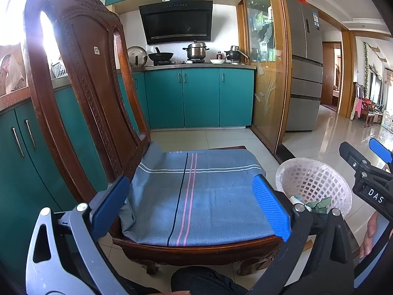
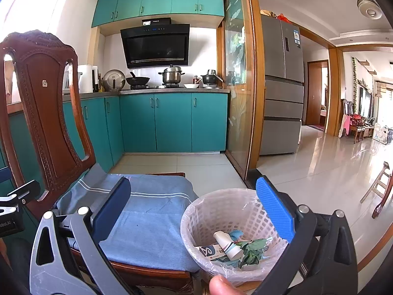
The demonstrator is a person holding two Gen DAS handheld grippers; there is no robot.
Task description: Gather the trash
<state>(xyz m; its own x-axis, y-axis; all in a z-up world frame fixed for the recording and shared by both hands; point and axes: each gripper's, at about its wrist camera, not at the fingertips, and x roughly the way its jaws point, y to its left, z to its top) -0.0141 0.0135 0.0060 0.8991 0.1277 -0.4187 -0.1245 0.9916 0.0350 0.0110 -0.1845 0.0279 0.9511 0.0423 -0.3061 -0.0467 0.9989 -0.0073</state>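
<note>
In the left wrist view, the left gripper (image 1: pixel 196 201) fills the lower part of the frame, its blue pads spread wide with nothing between them, over the blue striped cloth (image 1: pixel 196 196) that covers the seat of a carved wooden chair (image 1: pixel 81 73). At the right edge, the white lattice waste basket (image 1: pixel 316 182) with a clear plastic liner stands on the tiled floor just beside the chair, and the right gripper (image 1: pixel 368 172) shows partly above it at far right. Teal kitchen cabinets (image 1: pixel 199 98) fill the centre background.

In the right wrist view, the right gripper (image 2: pixel 194 211) is also wide open and empty, one pad over the cloth, the other over the basket rim. The waste basket (image 2: pixel 221 209) sits at lower centre; inside lie a white tube (image 2: pixel 227 244), a printed carton (image 2: pixel 211 250), green leaves (image 2: pixel 253 248) and a blue scrap (image 2: pixel 235 234). A fingertip (image 2: pixel 221 285) shows at the bottom edge.
</note>
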